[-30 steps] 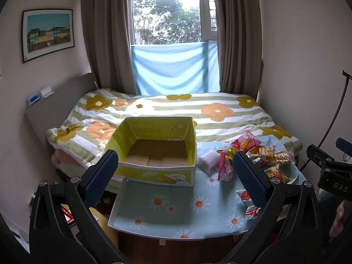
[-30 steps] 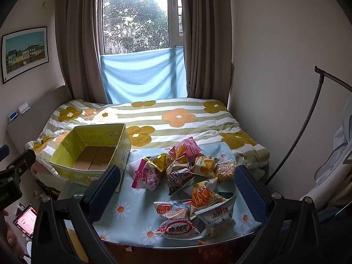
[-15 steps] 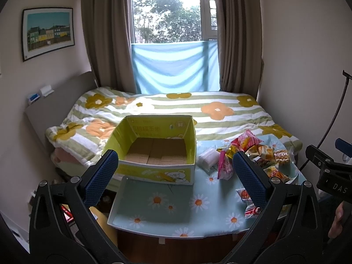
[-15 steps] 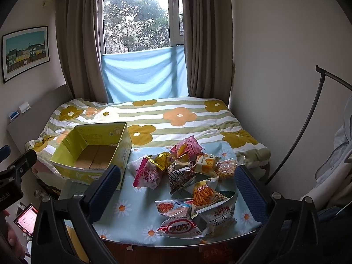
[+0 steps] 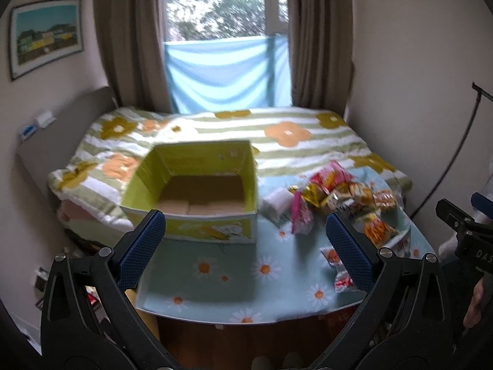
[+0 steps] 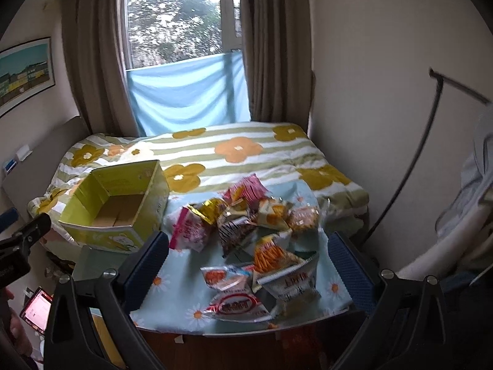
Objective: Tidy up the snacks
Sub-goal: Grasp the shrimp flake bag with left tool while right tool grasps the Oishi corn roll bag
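The left gripper (image 5: 246, 229) is hovering short of the counter (image 5: 215, 280) with its jaws spread wide and nothing sitting between them. Ahead of its left jaw, and reaching across most of the gap, a yellow-green cardboard box (image 5: 197, 192) is standing open-topped on the daisy-patterned cloth, its brown floor showing bare. Beyond its right jaw, a heap of snack packets (image 5: 339, 194) is lying on the far right part of the counter, with a pink packet (image 5: 300, 219) and a white pack (image 5: 275, 202) sitting nearest the box, just beside its right wall.

The right gripper (image 6: 248, 248) is likewise holding its jaws wide apart and gripping nothing. Straight ahead between its jaws the snack packets (image 6: 255, 215) are spreading in a loose pile: a packet with a red oval label (image 6: 238, 306) is lying closest, an orange-printed bag (image 6: 272, 252) is resting behind it, and a dark striped packet (image 6: 235, 231) is lying farther on, with a pink-red bag (image 6: 246, 189) at the back. The box (image 6: 118, 203) is sitting ahead of and outside the left jaw, apart from the pile.

Behind the counter a bed (image 5: 277, 135) with a flowered, striped cover is stretching away toward a window (image 5: 225, 3) draped with blue cloth.
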A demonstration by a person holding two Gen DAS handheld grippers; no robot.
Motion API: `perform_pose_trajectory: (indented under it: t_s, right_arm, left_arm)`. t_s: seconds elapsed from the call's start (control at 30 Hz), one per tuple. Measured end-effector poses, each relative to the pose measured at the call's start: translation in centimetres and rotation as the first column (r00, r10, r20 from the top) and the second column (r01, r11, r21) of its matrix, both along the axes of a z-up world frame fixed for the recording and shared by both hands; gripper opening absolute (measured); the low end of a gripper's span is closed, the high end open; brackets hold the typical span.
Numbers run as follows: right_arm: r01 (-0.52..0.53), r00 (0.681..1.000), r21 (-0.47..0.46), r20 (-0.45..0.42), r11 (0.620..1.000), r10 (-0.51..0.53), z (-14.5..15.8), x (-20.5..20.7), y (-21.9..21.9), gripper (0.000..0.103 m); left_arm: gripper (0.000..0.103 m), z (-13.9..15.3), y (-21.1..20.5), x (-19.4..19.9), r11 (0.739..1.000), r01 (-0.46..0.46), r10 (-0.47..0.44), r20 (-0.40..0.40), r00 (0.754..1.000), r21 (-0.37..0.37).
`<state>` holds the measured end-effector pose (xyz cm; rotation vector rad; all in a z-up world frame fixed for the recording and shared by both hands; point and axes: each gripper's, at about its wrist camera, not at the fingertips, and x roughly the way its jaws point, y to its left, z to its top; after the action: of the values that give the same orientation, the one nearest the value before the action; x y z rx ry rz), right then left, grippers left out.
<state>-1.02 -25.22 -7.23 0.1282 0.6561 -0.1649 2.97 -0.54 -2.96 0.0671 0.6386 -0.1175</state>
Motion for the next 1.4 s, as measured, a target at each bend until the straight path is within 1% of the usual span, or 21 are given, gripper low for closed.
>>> perform_pose_trajectory:
  t_s: [0.13,0.23,0.33,0.4,0.5,0.63,0.73,0.83,0.87,0.9,1.03,1.1,1.17,1.27,1.33,1.4]
  right_arm:
    - [0.032,0.999,0.036,-0.027,0.999,-0.031,-0.9,-0.3,-1.8,0.103]
    - [0.048,0.998,0.039,-0.053,0.998,-0.046,-1.4,-0.2,-3.0,0.103]
    - [0.057,0.995,0.033,-0.082,0.998,-0.054,-2.0,0.0,-4.3,0.103]
    - [0.057,0.993,0.035,-0.103,0.998,-0.053,-2.5,0.5,-5.2,0.103]
    - [0.034,0.991,0.054,-0.133,0.998,-0.026,-4.0,1.2,-6.8,0.103]
    - [-0.052,0.982,0.05,-0.181,0.997,0.06,-7.0,2.6,-8.4,0.103]
    - [-0.129,0.966,0.04,-0.221,0.991,0.134,-9.7,3.5,-9.2,0.103]
    - [-0.192,0.945,0.051,-0.259,0.98,0.199,-12.4,4.3,-9.8,0.103]
    - [-0.213,0.937,0.056,-0.272,0.975,0.22,-13.6,4.6,-10.0,0.103]
    - [-0.225,0.931,0.061,-0.28,0.972,0.233,-14.4,4.8,-10.1,0.103]
    - [-0.288,0.901,0.088,-0.312,0.954,0.301,-17.9,5.8,-10.9,0.103]
    - [-0.312,0.891,0.093,-0.317,0.946,0.325,-19.0,6.0,-10.8,0.103]
    - [-0.333,0.879,0.099,-0.327,0.938,0.347,-19.9,6.3,-10.8,0.103]
    - [-0.355,0.87,0.102,-0.327,0.929,0.368,-20.7,6.5,-10.5,0.103]
    - [-0.367,0.866,0.096,-0.329,0.925,0.378,-21.0,6.7,-10.3,0.103]
    - [-0.377,0.862,0.085,-0.331,0.922,0.383,-21.2,6.9,-10.2,0.103]
  left_arm:
    - [0.103,-1.6,-1.0,1.3,0.997,0.074,-0.076,-0.041,0.996,-0.026]
    - [0.103,-3.3,-2.5,2.3,0.991,0.13,-0.132,-0.09,0.987,-0.036]
    - [0.103,-5.1,-4.3,3.2,0.982,0.18,-0.186,-0.146,0.972,-0.055]
    - [0.103,-6.7,-5.9,4.1,0.976,0.208,-0.218,-0.201,0.955,-0.069]
    - [0.103,-9.0,-8.1,5.1,0.969,0.227,-0.244,-0.271,0.931,-0.093]
    - [0.103,-12.0,-10.9,6.7,0.972,0.215,-0.236,-0.35,0.906,-0.099]
    - [0.103,-13.9,-12.5,7.7,0.973,0.204,-0.231,-0.398,0.888,-0.11]
    - [0.103,-16.6,-14.9,8.9,0.975,0.2,-0.221,-0.47,0.855,-0.094]
    - [0.103,-17.2,-15.3,9.0,0.976,0.199,-0.218,-0.484,0.847,-0.09]
    - [0.103,-18.4,-16.1,9.4,0.978,0.195,-0.208,-0.511,0.834,-0.08]
    - [0.103,-20.9,-17.4,9.9,0.982,0.172,-0.182,-0.57,0.801,-0.073]
    - [0.103,-22.1,-18.1,10.0,0.985,0.159,-0.167,-0.594,0.787,-0.066]
    - [0.103,-22.8,-18.5,10.1,0.987,0.15,-0.154,-0.606,0.78,-0.057]
    - [0.103,-23.6,-19.0,10.4,0.987,0.139,-0.159,-0.621,0.767,-0.081]
    - [0.103,-24.0,-19.5,10.7,0.987,0.135,-0.162,-0.628,0.761,-0.091]
    - [0.103,-24.4,-20.1,10.8,0.987,0.137,-0.155,-0.632,0.759,-0.078]
